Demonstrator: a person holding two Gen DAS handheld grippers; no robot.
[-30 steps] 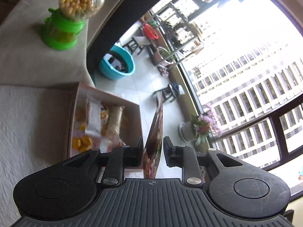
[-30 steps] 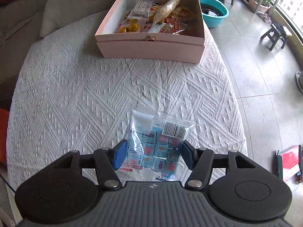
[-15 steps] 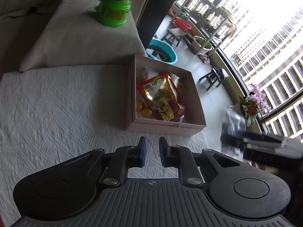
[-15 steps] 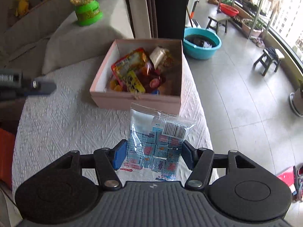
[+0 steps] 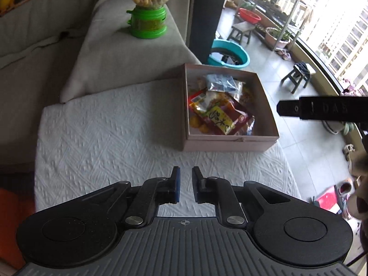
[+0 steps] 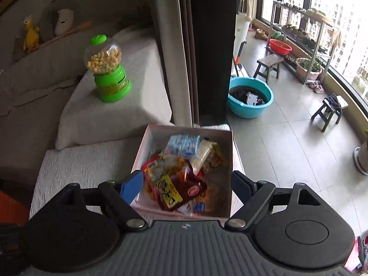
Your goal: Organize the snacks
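Right gripper (image 6: 185,181) spread wide, empty, over pink cardboard box (image 6: 230,151) of snacks; blue-printed clear cube packet (image 6: 184,145) lies atop red-yellow snack bag (image 6: 170,184).

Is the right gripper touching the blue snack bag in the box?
Apart. The right wrist view shows the right gripper wide open and empty, with the blue bag lying loose at the far end of the box.

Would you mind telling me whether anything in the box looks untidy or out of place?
Nothing is spilled or damaged. The snacks lie in a loose heap in the box: the red bag slants across the pile, with the blue packet at the far end.
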